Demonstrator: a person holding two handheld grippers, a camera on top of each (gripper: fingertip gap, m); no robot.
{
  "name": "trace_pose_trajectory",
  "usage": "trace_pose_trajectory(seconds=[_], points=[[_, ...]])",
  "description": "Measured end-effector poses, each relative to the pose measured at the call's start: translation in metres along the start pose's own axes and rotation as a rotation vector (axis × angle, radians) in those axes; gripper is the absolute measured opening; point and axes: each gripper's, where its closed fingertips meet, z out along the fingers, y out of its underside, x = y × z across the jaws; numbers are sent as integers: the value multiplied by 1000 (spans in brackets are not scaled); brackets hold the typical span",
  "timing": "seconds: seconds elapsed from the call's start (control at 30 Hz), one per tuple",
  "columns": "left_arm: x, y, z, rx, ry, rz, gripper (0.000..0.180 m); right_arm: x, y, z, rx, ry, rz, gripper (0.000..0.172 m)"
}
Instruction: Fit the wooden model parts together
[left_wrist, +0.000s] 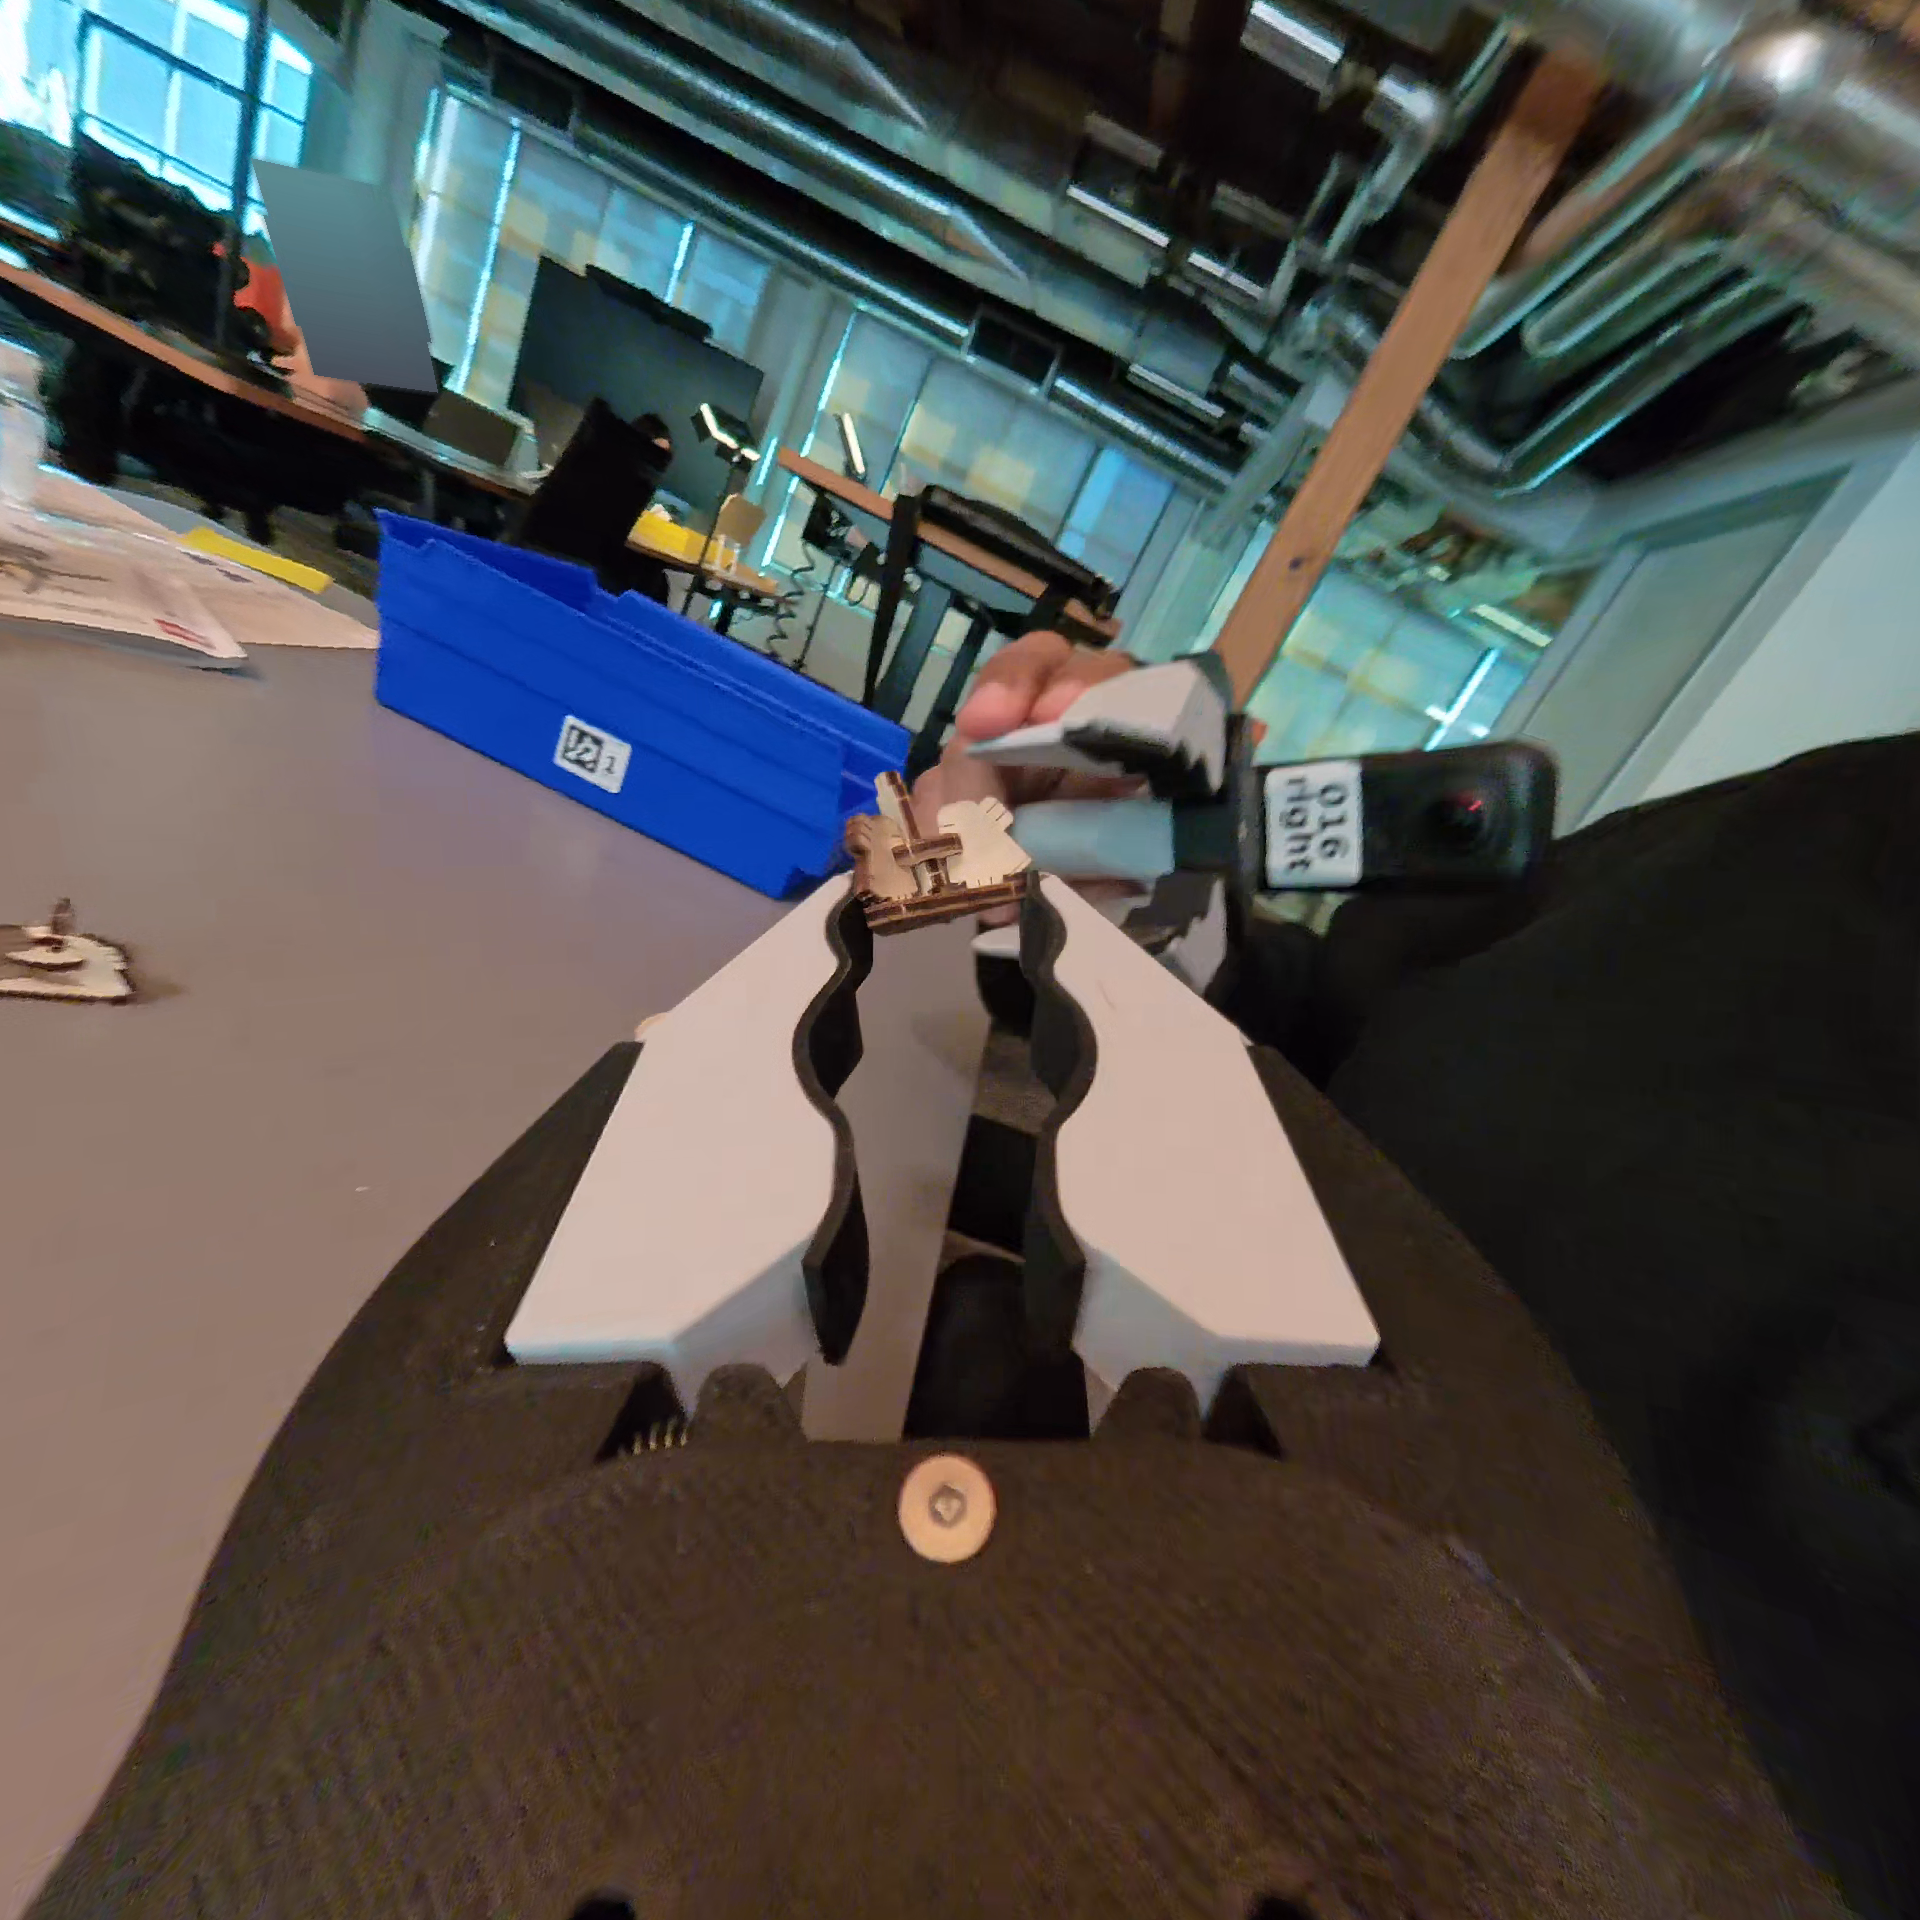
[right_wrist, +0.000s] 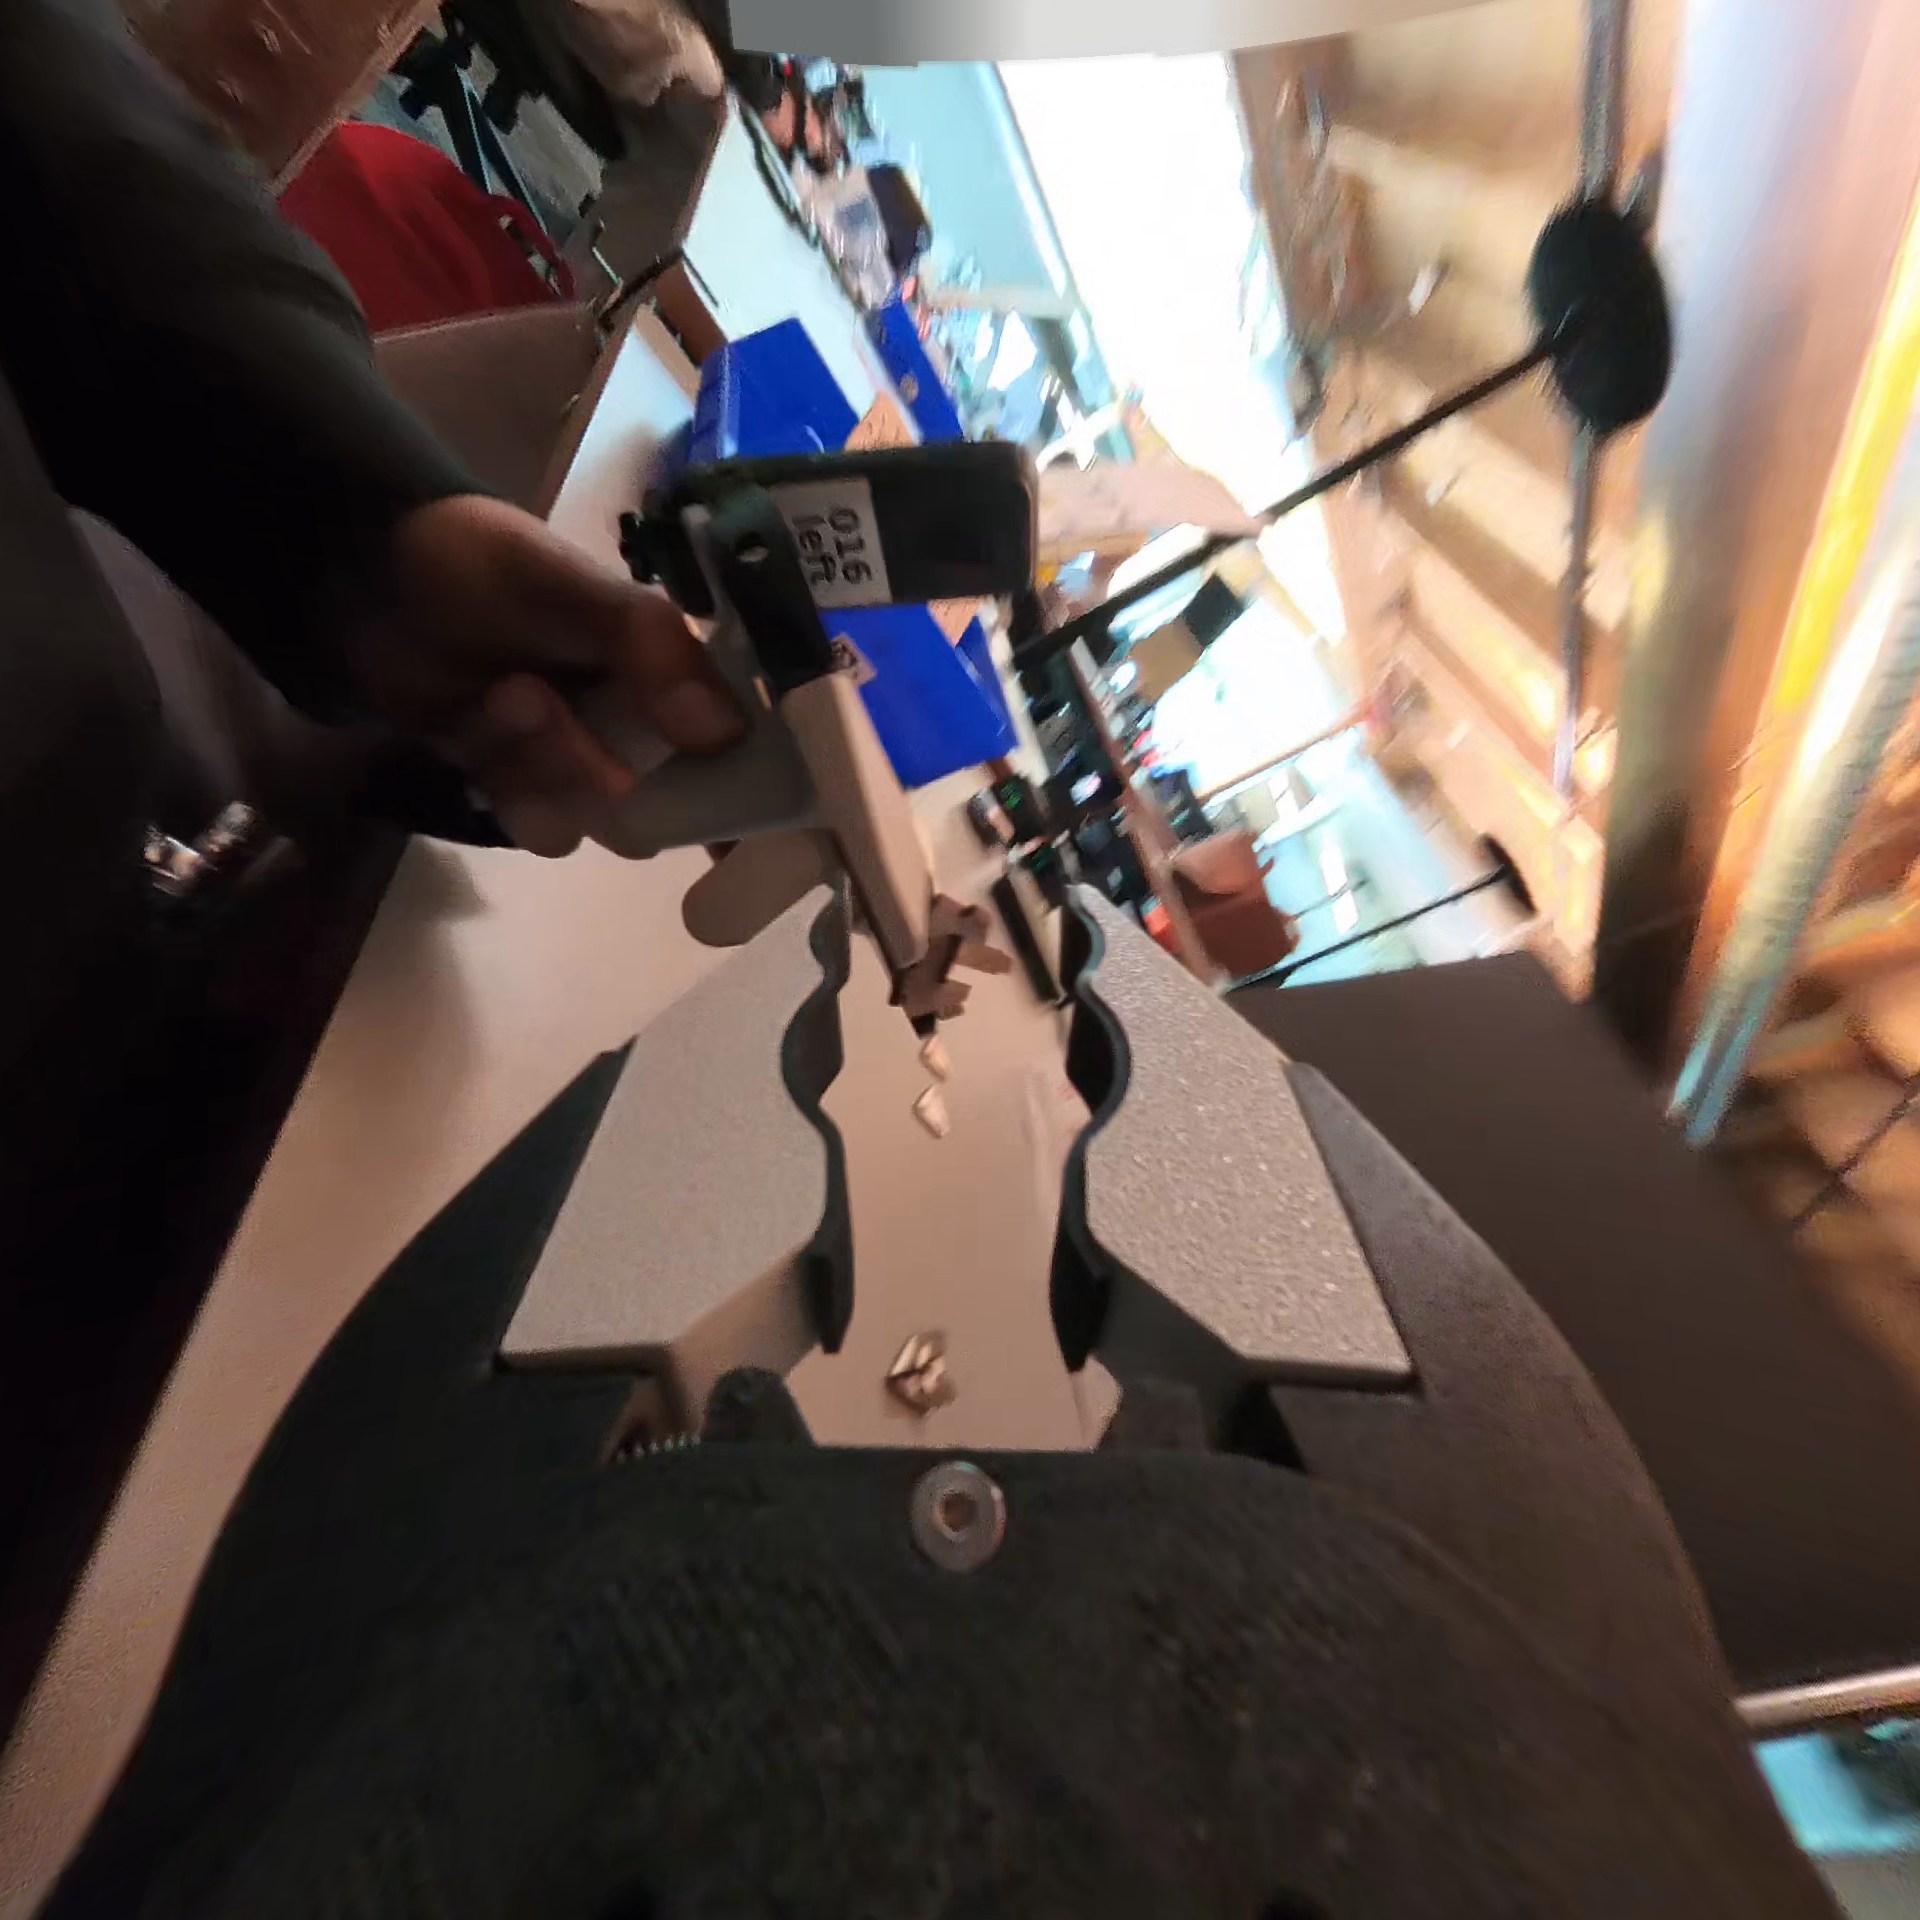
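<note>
The left gripper (left_wrist: 943, 902) pinches a small wood model (left_wrist: 932, 862) at its tips, mid-frame, above the grey table (left_wrist: 312, 1039). The right gripper (right_wrist: 961, 971) is wide open w/ nothing in it, just beside the model. Blue bin (left_wrist: 613, 707) behind, upper left. Papers (left_wrist: 125, 603) & another wood bit (left_wrist: 62, 961) at left edge.

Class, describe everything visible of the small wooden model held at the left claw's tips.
The wooden model is a small, pale laser-cut plywood assembly with dark burnt edges: a flat base carrying slotted upright pieces with scalloped tops. It is raised above the grey table, its base clamped between the left claw fingertips. The open right claw is close beside it.
</note>
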Motion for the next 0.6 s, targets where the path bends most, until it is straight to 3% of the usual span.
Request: trace_pose_trajectory(seconds=[0.37,0.5,0.6], points=[[11,5,6,-5,60,-104,27,-9,11,8,7,-5,35,39],[9,9,8,-21,53,-113,27,-6,12,7,30,23,36,24],[7,10,8,-21,54,-133,28,-6,14,7,34,26,47,22]])
